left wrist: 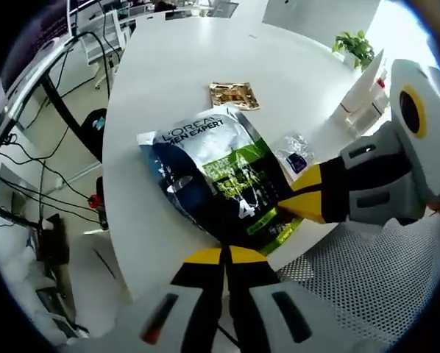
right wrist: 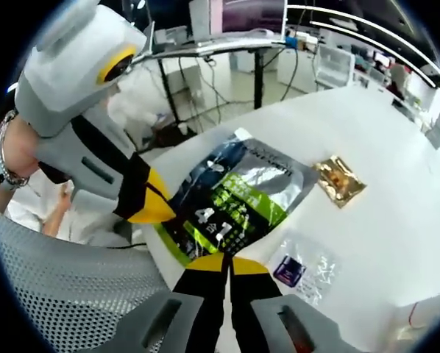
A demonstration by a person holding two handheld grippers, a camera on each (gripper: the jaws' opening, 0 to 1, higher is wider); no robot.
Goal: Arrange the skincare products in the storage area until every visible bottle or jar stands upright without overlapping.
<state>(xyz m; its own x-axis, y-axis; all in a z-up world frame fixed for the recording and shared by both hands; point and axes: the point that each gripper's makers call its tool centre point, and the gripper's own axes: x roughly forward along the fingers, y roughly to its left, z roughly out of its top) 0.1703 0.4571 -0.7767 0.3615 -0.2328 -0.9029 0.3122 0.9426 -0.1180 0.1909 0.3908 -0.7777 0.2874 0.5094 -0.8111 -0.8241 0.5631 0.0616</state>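
Gripping one pouch [left wrist: 218,176] at the table's [left wrist: 168,66] near edge, both the left gripper [left wrist: 224,257] and right gripper [right wrist: 226,263] are clamping its rim; arranging is barely beginning.

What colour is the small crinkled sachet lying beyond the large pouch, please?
Gold, clearest in the right gripper view: small crinkled sachet.

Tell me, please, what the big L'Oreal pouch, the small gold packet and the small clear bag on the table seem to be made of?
L'Oreal pouch: apparently glossy metallised plastic film; its silver top glares and creases. Gold packet: looks like crinkled foil laminate, with shiny wrinkles. Clear bag: thin transparent plastic, probably; the table shows through around its dark insert.
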